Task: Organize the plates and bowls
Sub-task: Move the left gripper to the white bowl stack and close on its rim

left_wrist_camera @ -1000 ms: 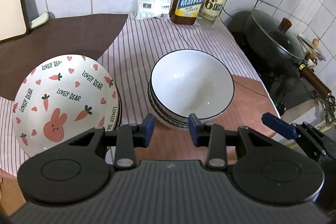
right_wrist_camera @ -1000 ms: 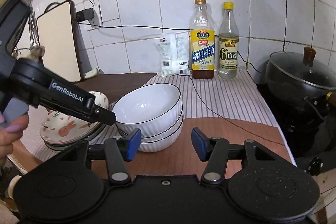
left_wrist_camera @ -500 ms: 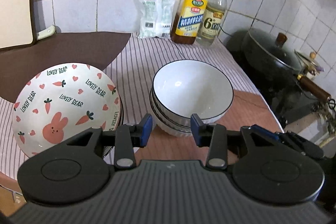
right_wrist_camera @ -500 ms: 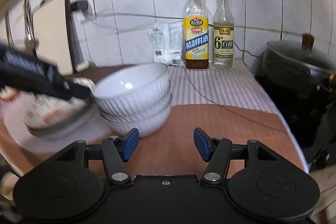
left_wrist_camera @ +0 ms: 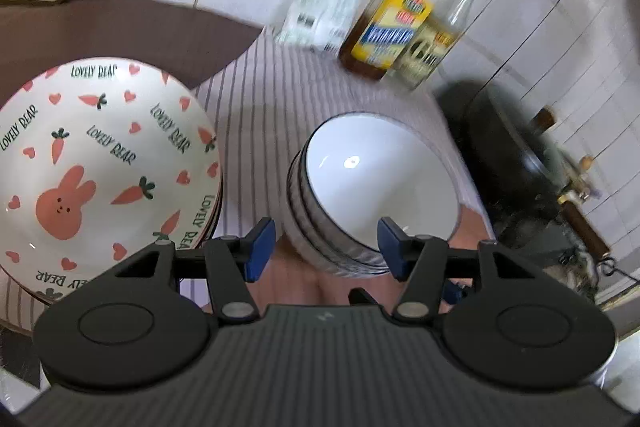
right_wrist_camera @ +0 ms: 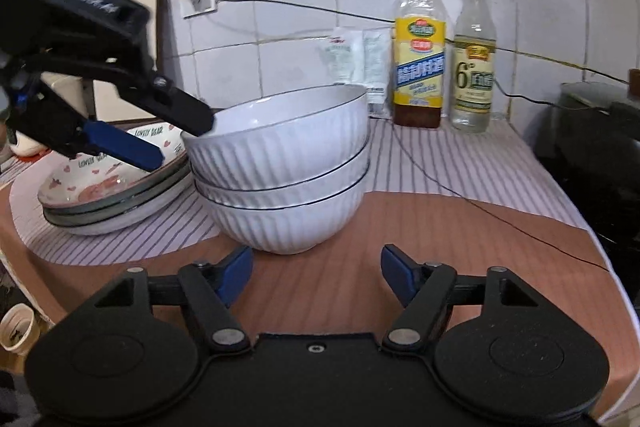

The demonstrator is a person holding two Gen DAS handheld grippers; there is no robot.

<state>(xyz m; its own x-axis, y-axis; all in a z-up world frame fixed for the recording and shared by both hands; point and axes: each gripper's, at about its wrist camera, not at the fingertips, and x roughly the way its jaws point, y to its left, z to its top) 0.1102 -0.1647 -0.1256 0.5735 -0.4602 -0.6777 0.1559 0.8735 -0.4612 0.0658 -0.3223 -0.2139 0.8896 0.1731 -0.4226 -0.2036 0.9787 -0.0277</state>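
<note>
Looking down from the left wrist view: left gripper [left_wrist_camera: 326,247] has fingers spread wide, nothing held. Stack of white bowls [left_wrist_camera: 376,187] sits centre frame, near rim right between and just ahead of the fingertips. Plate stack [left_wrist_camera: 100,163] with bunny and carrot print fills left of frame, beside the bowls, close but seemingly not touching. Both stacks rest on the desk [left_wrist_camera: 280,287], partly on a striped cloth [left_wrist_camera: 260,99]. Bottles [left_wrist_camera: 404,27] upper right, blurred.

Right wrist view: right gripper [right_wrist_camera: 316,273] also released, empty, low at bottom centre. Bowls sit dead ahead at centre, three nested, top one tilted. Plates at left, low and flat. Left gripper enters from upper left, one finger at or just over the top bowl's left rim; contact unclear.

Judgement: the left hand is nearer the bowl rim, so a rim pinch from above looks likelier; the right faces the stack's side wall.
</note>
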